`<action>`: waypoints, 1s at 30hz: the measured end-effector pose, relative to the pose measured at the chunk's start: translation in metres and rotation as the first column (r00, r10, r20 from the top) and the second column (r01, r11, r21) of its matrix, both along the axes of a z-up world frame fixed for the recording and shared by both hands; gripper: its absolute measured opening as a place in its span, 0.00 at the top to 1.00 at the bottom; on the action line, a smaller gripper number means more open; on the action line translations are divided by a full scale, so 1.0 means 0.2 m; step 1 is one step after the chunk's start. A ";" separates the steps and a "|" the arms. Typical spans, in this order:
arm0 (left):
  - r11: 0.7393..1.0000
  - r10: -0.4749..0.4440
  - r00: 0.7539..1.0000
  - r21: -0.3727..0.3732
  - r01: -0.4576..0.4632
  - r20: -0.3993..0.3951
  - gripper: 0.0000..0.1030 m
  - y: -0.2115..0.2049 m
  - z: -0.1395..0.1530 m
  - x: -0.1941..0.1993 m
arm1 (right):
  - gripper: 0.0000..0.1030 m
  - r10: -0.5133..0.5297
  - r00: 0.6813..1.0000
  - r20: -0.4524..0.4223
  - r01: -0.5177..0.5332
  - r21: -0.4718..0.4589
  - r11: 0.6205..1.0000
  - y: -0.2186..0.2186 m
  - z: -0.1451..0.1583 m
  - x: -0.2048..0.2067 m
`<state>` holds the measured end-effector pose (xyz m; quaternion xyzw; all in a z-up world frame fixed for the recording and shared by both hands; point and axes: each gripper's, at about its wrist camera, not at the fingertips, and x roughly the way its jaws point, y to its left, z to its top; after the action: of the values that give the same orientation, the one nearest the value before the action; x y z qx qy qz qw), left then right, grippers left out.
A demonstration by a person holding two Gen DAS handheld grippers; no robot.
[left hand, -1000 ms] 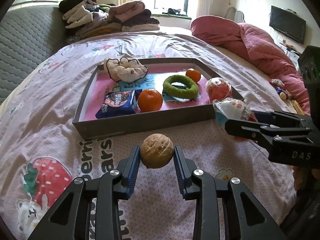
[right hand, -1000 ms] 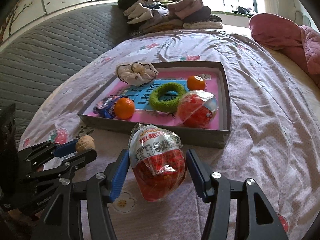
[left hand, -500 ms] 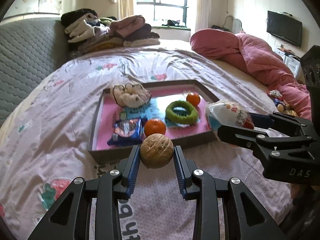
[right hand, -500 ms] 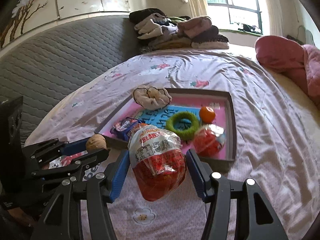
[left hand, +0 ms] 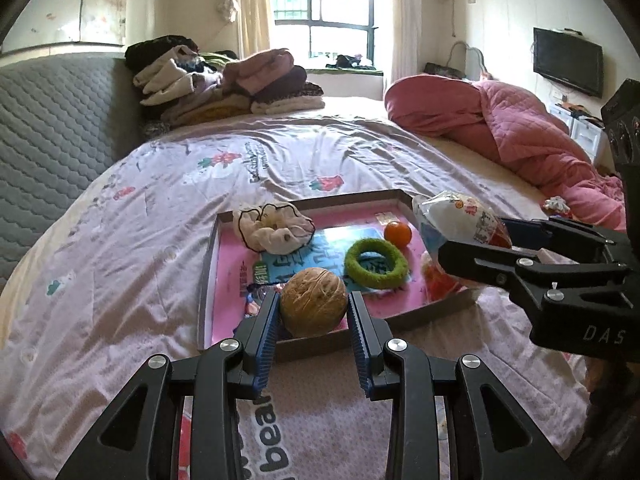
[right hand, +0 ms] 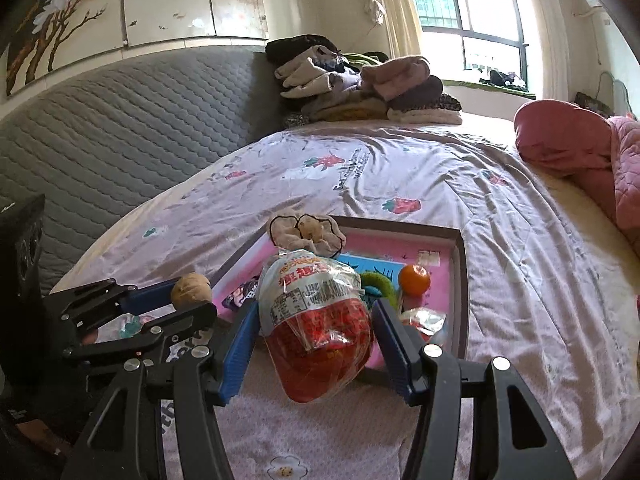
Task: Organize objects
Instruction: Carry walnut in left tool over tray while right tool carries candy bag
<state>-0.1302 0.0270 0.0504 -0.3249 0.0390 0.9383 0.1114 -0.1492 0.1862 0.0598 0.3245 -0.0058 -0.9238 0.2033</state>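
Above the bed (left hand: 120, 248), left tongs (left hand: 313, 312) grip a walnut (left hand: 313, 307).

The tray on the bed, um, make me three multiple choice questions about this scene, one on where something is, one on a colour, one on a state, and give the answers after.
1. Where does the green ring lie?
A. inside the tray
B. on the folded clothes
C. on the pink quilt

2. What colour is the tray's inner floor?
A. yellow
B. pink
C. white

3. What is the left gripper doing?
A. standing open with nothing in it
B. gripping the small orange
C. gripping a walnut

Answers:
1. A, the ring rests on the tray floor, near the small orange.
2. B, pink shows around the blue print in both views.
3. C, the walnut sits clamped between its blue pads, while the right gripper holds a wrapped red and white snack pack.
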 end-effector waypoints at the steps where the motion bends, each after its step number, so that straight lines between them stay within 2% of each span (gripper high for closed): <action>1: 1.000 0.002 1.000 0.001 -0.002 -0.001 0.67 0.00 0.00 -0.01 | 0.44 -0.001 1.000 -0.002 0.001 0.002 1.000 0.00 0.00 -0.01; 30: 0.999 0.040 0.998 -0.009 -0.041 -0.038 0.67 -0.03 0.03 -0.27 | 0.44 -0.029 0.995 -0.100 0.032 0.031 0.999 -0.06 0.12 -0.21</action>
<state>-0.1847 0.0215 0.0562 -0.3085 0.0391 0.9461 0.0901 -0.1916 0.1734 0.0844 0.2812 0.0146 -0.9418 0.1837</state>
